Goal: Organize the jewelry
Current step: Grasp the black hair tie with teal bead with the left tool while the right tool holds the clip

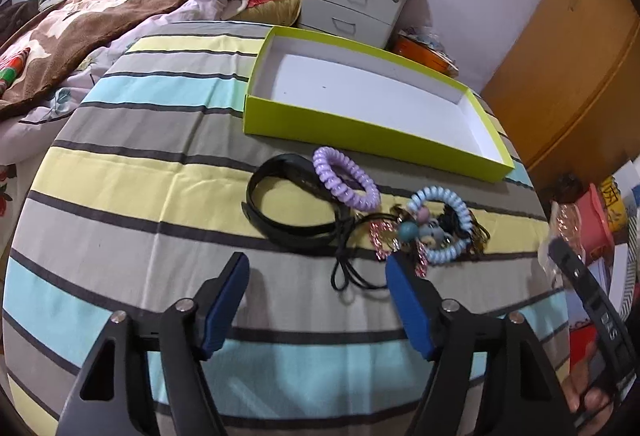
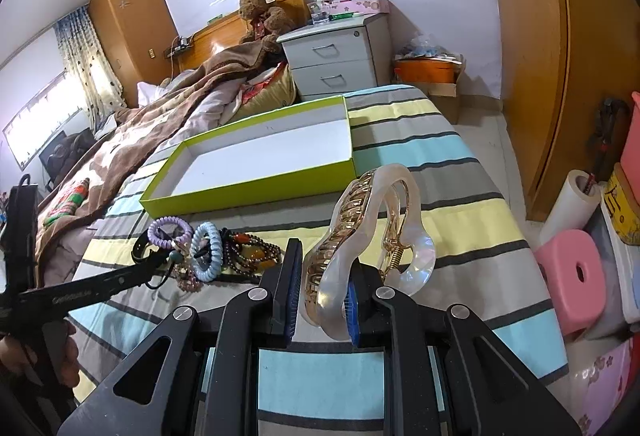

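Only my right wrist view shows the big pearly hair claw [image 2: 360,236] that my right tongs [image 2: 322,300] squeeze tight, up above the striped table [image 2: 440,196]. My left tongs [image 1: 316,276] are spread wide with nothing in them. Just past their tips lie the purple hair tie [image 1: 344,178], blue hair tie [image 1: 444,232] and black band [image 1: 288,204]. The green box [image 1: 360,132] sits behind them. I cannot read the writing on the tongs.

No lettering anywhere is sharp enough to read.
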Demonstrator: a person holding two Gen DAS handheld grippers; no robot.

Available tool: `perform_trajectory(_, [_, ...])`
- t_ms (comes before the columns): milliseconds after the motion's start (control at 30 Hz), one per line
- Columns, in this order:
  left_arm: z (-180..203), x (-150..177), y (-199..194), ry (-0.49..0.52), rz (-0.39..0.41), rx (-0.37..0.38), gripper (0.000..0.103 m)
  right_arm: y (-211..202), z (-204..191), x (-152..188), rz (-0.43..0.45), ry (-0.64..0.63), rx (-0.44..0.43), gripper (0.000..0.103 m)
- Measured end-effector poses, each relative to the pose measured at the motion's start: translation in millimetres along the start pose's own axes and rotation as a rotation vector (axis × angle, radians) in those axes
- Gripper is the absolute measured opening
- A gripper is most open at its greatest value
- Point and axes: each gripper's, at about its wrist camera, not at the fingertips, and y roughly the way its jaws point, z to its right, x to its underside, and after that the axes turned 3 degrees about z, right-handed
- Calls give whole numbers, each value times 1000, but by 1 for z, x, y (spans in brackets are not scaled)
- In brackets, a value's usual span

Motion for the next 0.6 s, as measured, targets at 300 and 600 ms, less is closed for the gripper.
perform_trajectory(300, [13, 4, 6, 61, -8, -53, 34, -2, 4, 2, 7, 10, -7, 20])
perform_trajectory(600, [16, 7, 4, 77, 7, -58, 16, -3, 3, 3, 10, 7, -6, 20])
